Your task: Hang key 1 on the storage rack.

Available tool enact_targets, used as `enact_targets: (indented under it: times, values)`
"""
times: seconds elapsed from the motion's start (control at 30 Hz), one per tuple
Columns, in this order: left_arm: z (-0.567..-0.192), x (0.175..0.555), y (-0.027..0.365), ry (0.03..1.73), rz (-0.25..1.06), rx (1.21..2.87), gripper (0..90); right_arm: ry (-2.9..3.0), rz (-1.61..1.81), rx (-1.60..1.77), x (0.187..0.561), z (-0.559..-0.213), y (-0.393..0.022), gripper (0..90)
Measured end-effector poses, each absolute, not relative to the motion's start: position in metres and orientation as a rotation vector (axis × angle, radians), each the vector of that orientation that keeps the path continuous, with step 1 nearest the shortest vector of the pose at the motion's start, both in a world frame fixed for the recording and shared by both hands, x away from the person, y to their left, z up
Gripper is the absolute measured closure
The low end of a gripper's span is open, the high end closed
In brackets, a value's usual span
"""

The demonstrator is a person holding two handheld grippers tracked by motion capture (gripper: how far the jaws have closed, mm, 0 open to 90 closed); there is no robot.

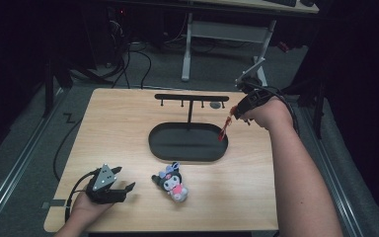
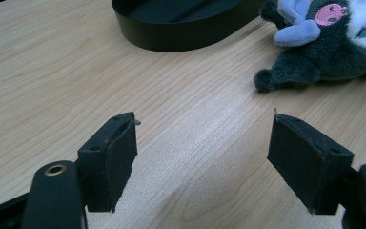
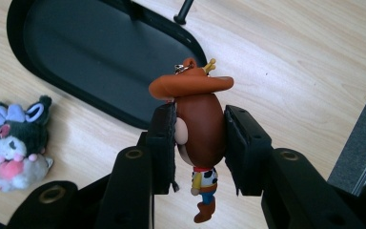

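Right gripper view shows the right gripper [image 3: 200,143] closed on a small cowboy figure [image 3: 198,126], its two pads pressing the brown head from both sides, just under the wide hat brim. The figure looks like hard moulded plastic, so I judge it light and stiff, perhaps a little slippery on the round head; the brim above the pads should stop it from sliding out downward. A thin metal loop stands on top of the hat (probably for hanging), and the thin legs hang free below, so the head is the safer place to hold. In the high view the figure hangs above the right end of the black oval tray [image 1: 158,143], near the right side of the hook rack [image 1: 191,98] that rises from the tray. The left gripper [image 1: 121,190] rests on the table [image 1: 123,118] in front of the tray to the left, jaws wide apart and empty. One plush doll [image 1: 172,182] lies in front of the tray; it is soft and will give under pressure. I count one figure, one doll, one tray, one rack.
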State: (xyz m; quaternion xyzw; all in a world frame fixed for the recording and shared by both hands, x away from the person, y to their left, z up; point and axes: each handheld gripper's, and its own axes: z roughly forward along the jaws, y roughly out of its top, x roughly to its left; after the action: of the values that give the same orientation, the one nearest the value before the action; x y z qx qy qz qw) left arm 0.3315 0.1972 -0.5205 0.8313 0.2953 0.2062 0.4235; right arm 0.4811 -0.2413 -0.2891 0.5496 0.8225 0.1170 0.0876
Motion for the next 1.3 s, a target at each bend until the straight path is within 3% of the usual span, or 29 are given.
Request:
enact_targets:
  times: [0.87,1.3]
  values:
    - [-0.521,0.332,0.198,0.734,0.506,2.086,25.3,2.403,0.410,1.629,0.506,-0.279,-0.225,65.6]
    - [-0.521,0.333,0.199,0.742,0.503,2.087,25.2,2.373,0.392,1.655,0.513,-0.291,-0.230,65.6]
